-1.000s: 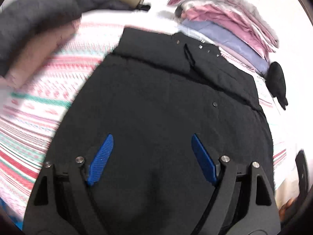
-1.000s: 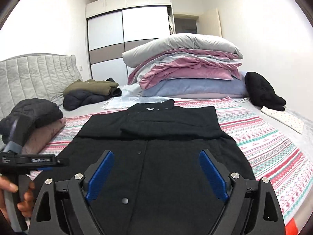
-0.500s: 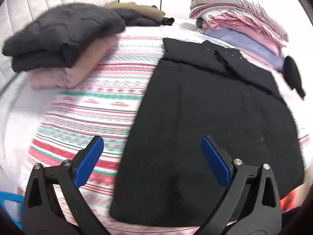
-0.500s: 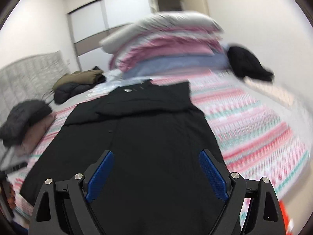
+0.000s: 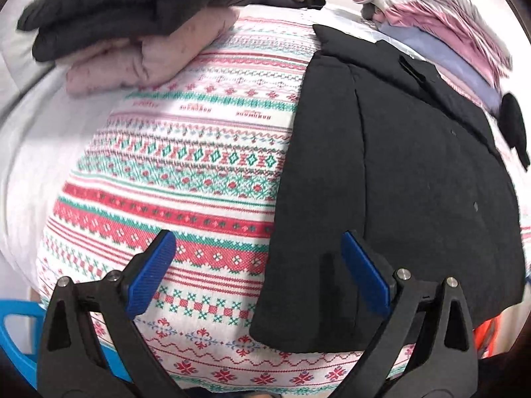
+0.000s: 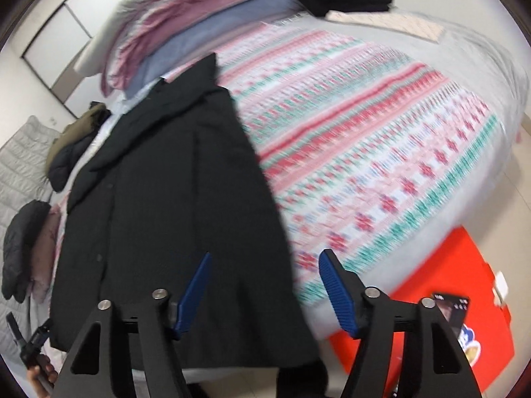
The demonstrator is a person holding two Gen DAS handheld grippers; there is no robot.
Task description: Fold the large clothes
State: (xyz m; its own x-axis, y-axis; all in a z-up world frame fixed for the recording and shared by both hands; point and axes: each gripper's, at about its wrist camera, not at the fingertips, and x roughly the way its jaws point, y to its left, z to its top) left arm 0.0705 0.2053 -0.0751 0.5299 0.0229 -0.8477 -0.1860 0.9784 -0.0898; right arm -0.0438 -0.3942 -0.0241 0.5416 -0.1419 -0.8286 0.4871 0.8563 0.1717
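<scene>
We see a bed [image 6: 491,76] under a patterned blanket [image 5: 186,172], a white sliding wardrobe [image 6: 53,30], pale walls and a light floor [image 6: 517,185].

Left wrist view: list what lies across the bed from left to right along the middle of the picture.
White bedding → patterned red, green and white blanket → black coat, spread flat over the blanket.

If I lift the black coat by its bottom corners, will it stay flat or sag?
The coat will probably sag in the middle: it lies limp on the blanket. It looks thick, so likely fairly heavy. Its folded-in sleeves may slip loose.
</scene>
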